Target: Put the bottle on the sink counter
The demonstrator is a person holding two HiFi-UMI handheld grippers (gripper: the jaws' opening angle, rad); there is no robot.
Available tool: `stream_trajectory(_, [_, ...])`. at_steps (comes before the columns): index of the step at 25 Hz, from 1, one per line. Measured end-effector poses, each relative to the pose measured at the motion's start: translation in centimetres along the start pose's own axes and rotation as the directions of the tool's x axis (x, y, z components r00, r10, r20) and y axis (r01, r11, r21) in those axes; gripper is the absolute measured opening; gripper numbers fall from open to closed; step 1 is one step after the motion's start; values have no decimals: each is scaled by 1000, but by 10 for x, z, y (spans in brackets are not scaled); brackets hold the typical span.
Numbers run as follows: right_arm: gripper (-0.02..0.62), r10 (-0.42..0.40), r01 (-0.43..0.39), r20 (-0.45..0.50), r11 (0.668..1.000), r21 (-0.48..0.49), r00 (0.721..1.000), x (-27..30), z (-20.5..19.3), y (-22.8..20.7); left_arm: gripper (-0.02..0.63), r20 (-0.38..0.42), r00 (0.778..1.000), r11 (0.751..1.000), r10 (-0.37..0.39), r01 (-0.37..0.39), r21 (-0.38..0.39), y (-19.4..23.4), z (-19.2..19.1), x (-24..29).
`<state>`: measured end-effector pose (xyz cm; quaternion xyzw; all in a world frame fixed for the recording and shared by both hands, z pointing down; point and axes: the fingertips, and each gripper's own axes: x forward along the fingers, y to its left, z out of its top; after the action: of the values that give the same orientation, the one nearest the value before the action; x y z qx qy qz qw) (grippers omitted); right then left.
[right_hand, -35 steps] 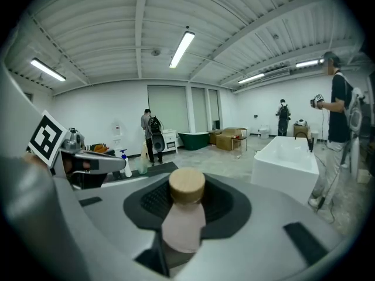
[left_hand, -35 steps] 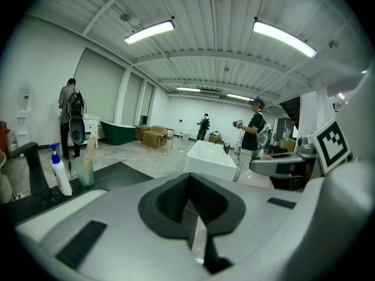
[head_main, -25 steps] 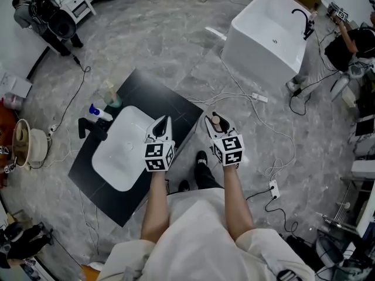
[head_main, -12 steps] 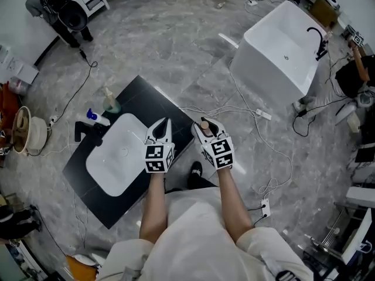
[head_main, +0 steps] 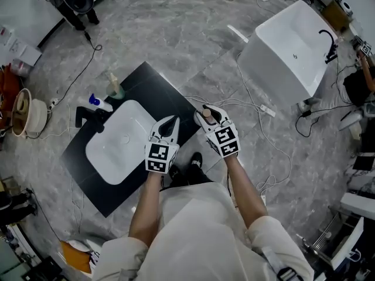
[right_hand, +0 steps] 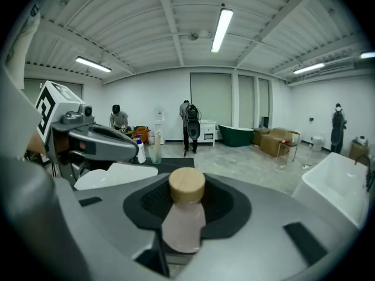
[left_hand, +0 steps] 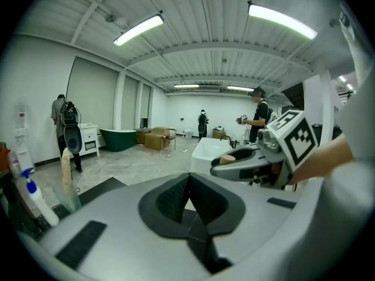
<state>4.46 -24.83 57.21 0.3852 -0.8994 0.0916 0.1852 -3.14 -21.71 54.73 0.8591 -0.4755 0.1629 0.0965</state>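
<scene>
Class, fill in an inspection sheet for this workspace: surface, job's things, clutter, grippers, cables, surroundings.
Surface: black sink counter with a white basin, standing on a grey floor.
Job's things: bottle with a tan cap, upright between the right gripper's jaws, not yet on the counter.
Clutter: blue-topped spray bottle and pale bottle at the counter's far edge, near the black tap.
Grippers: right gripper shut on the bottle; left gripper shut, empty, near the basin.
Cables: white cable and black cable lie loose on the floor.
Surroundings: white bathtub; people standing in the distance.
</scene>
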Motion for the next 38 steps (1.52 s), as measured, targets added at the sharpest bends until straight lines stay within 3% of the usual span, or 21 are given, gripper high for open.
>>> stream_trajectory(8, [117, 37, -39, -29, 998, -57, 999, 25, -15, 8, 6, -13, 998, 998, -61, 61, 26, -27, -2, -32])
stream_trajectory(16, [118, 53, -62, -88, 993, -98, 995, 53, -49, 13, 6, 5, 999, 999, -49, 49, 3, -34, -1, -45])
stream_trajectory(38, [118, 72, -74, -91, 997, -19, 993, 79, -89, 25, 6, -48, 999, 997, -6, 2, -81, -23, -36, -57])
